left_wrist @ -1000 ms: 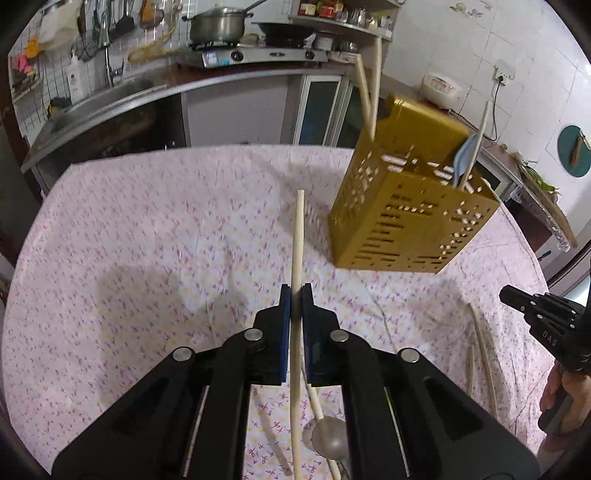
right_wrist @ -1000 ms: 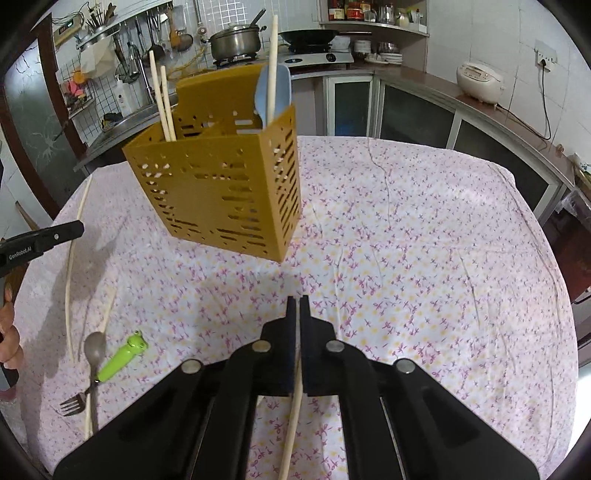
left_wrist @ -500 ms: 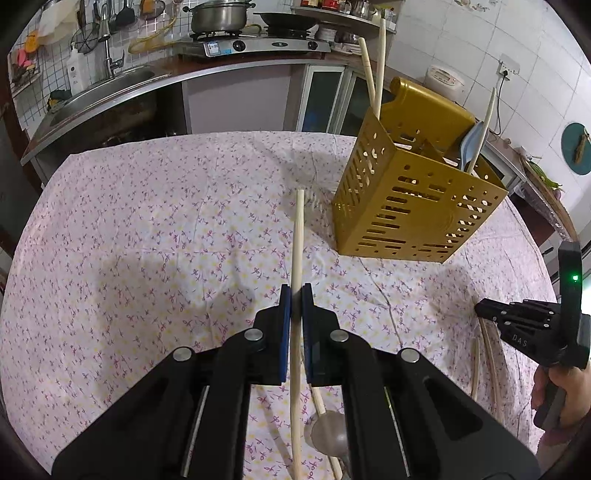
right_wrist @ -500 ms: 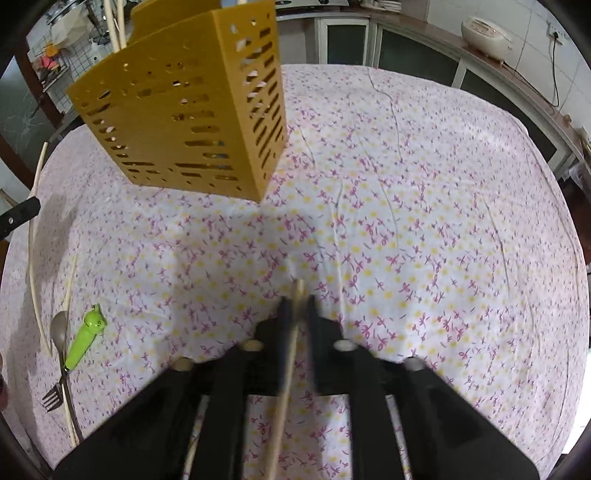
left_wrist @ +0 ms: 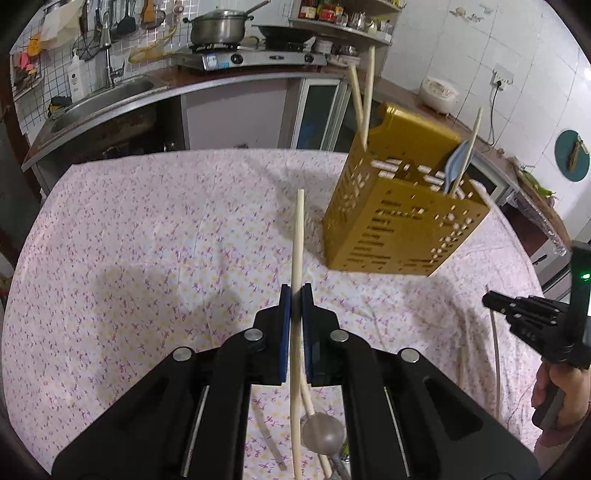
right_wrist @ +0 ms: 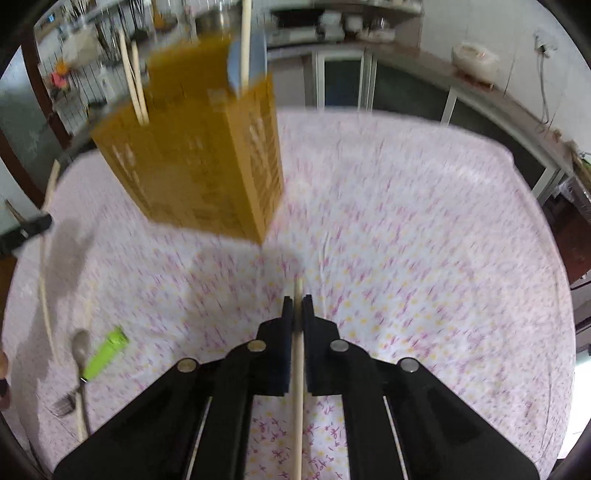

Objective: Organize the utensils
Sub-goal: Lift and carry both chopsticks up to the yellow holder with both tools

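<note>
Above the table (left_wrist: 147, 229) I hold one chopstick (left_wrist: 297, 236) pinched in each gripper (left_wrist: 295, 291), pointed toward the holder (left_wrist: 399, 225) for dropping in.

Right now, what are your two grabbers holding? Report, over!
Left gripper shut on chopstick. Right gripper shut on another chopstick. Yellow holder ahead, nothing blocking it.

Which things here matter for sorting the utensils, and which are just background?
Job:
left tongs shut on a chopstick
right tongs shut on a second chopstick
yellow caddy
metal spoon
green-handled fork

Lying about:
pot
rice cooker
sink
</note>
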